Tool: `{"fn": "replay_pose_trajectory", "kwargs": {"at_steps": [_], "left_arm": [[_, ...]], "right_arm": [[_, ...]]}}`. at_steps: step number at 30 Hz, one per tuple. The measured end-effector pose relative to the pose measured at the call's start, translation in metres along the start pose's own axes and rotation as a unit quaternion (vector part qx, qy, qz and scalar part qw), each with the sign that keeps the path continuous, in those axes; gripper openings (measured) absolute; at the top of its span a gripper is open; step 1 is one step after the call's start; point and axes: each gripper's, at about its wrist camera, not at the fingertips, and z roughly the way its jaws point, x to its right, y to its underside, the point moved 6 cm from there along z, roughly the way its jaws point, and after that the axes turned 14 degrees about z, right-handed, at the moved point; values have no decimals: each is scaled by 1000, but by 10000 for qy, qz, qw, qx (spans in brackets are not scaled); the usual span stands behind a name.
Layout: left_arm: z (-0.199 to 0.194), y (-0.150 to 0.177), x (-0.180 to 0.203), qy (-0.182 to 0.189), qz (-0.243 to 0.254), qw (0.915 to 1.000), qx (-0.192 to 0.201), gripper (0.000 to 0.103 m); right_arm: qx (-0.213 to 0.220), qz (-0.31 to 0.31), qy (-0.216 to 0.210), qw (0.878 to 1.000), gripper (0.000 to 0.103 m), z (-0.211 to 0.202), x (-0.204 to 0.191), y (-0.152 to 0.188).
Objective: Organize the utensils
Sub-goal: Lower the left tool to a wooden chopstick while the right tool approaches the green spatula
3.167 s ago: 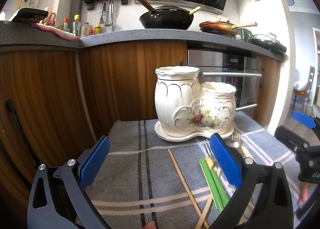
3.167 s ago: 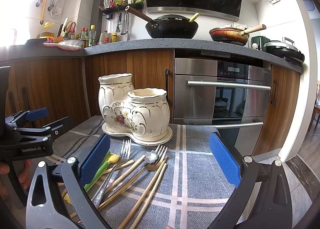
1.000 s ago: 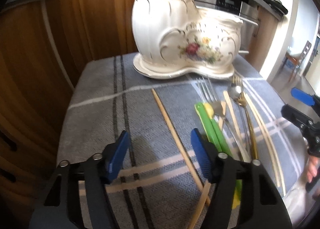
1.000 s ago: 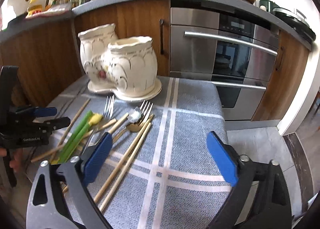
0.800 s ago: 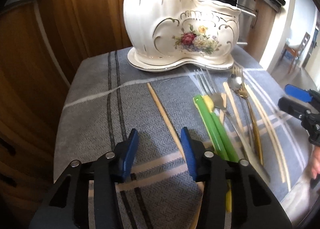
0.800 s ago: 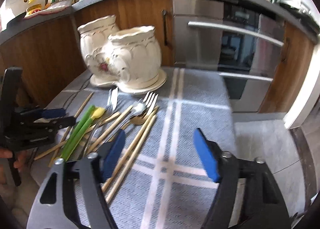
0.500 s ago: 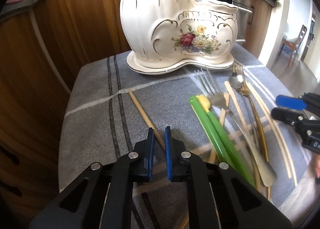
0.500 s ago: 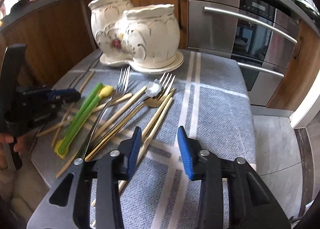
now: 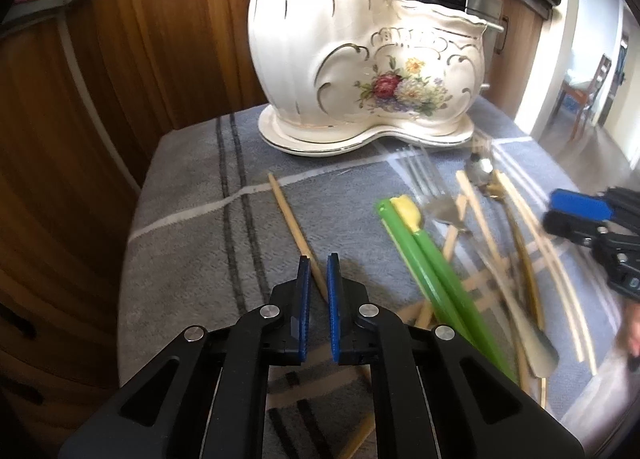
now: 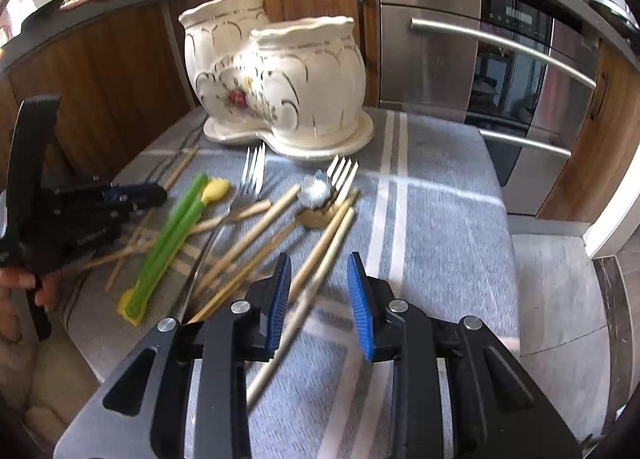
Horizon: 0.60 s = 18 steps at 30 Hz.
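Observation:
A white floral ceramic utensil holder (image 9: 360,59) (image 10: 280,79) stands at the back of a grey striped cloth (image 9: 192,243). Wooden chopsticks, green sticks with a yellow tip (image 9: 432,259), forks (image 10: 254,167) and a gold spoon (image 10: 316,219) lie scattered in front of it. My left gripper (image 9: 318,259) is closing around a single wooden chopstick (image 9: 288,211) lying apart on the left; a thin gap still shows beside it. My right gripper (image 10: 318,257) is closing over a pair of pale chopsticks (image 10: 340,227), with its pads clear of them.
Wooden cabinet doors (image 9: 120,79) rise behind the table on the left, and a steel oven (image 10: 500,59) on the right. The cloth's right edge drops to the floor (image 10: 560,299). A person's hand (image 10: 16,283) holds the left gripper.
Both grippers have tipped down over the utensils and narrowed from wide open. The left jaws now flank the lone chopstick, and the right jaws flank the pale pair.

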Motion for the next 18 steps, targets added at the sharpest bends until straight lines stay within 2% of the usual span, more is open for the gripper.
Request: {"fn": "replay_pose_trajectory", "kwargs": {"at_steps": [4, 7, 12, 18], "left_arm": [[-1, 1, 3, 59, 68, 9999, 69, 9], [-2, 1, 5, 281, 69, 9995, 140, 8], [-2, 0, 7, 611, 44, 9979, 201, 8], [-3, -2, 2, 762, 0, 9967, 289, 7]], "right_arm": [[-247, 78, -277, 9993, 29, 9, -13, -2], [-340, 108, -451, 9983, 29, 12, -26, -5], [-475, -203, -626, 9967, 28, 17, -58, -8], [-758, -598, -669, 9931, 23, 29, -91, -5]]}}
